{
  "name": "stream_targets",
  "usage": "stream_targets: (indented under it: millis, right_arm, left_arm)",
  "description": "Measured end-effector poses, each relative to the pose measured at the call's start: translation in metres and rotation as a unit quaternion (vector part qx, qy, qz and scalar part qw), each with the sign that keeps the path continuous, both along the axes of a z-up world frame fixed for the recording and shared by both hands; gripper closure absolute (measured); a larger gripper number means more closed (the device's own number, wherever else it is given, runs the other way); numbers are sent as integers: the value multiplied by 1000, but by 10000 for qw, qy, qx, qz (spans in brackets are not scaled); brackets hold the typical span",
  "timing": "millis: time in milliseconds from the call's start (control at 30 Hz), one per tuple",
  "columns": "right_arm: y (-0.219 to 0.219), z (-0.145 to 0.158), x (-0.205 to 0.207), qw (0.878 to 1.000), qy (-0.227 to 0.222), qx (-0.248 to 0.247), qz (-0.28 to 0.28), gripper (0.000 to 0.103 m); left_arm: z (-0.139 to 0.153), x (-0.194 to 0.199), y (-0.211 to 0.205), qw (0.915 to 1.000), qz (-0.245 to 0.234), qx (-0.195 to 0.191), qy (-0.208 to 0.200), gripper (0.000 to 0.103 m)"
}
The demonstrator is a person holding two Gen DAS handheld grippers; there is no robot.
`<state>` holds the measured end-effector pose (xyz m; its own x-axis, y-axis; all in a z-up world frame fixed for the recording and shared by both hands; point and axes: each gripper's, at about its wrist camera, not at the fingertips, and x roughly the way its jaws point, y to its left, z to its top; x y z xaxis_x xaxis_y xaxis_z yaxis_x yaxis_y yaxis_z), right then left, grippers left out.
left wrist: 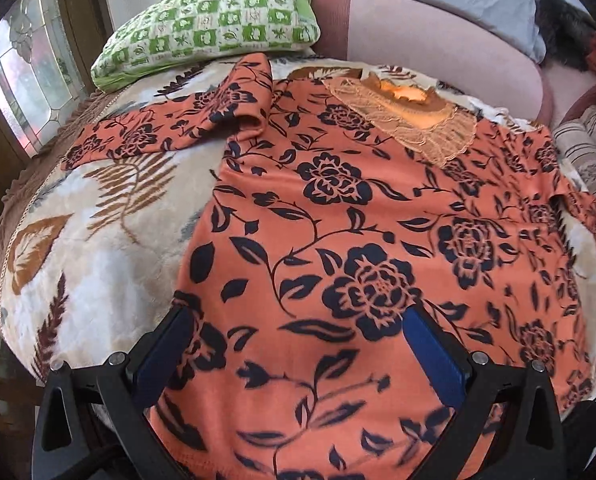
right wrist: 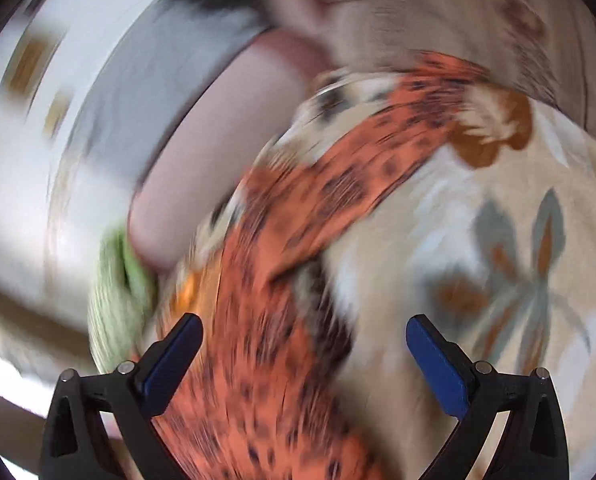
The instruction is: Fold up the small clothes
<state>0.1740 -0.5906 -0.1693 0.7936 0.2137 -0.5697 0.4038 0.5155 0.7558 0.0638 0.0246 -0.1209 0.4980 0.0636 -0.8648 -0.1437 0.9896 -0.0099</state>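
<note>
An orange top [left wrist: 338, 240] with a dark floral print and a lace collar [left wrist: 418, 124] lies spread flat on a leaf-patterned blanket [left wrist: 98, 248]. Its left sleeve [left wrist: 170, 128] points out to the left, and its right sleeve [left wrist: 570, 196] hangs over the blanket's right side. My left gripper [left wrist: 298, 320] is open just above the top's lower body. The right wrist view is motion-blurred. It shows the top [right wrist: 266, 320] with one sleeve [right wrist: 378, 152] stretched across the blanket [right wrist: 498, 240]. My right gripper [right wrist: 304, 330] is open and empty above the top's edge.
A green checked pillow [left wrist: 210, 28] lies at the blanket's far left. A pink bolster [left wrist: 438, 56] runs behind the top, with a grey cushion [left wrist: 478, 4] on it. Striped fabric [left wrist: 586, 144] sits at the right. A stained-glass window [left wrist: 22, 72] is at the left.
</note>
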Motion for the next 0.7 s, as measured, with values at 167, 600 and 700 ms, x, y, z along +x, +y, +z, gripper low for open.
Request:
stream_targets:
  millis: [167,600,700]
  right_arm:
    - [-79,-32,55,9951,100,649,-744,16]
    - [-131,-32,123,9851,928,-499,-1359,94]
    - [-88,30,134,9850,374,-1512,-736,96]
  left_arm:
    - [-12,21,-2,10000,-34,13,49,0]
    - [-54,42,1,9995,-302,100,24,0]
    - [-56,40,4,9998,-210,-28,-64,0]
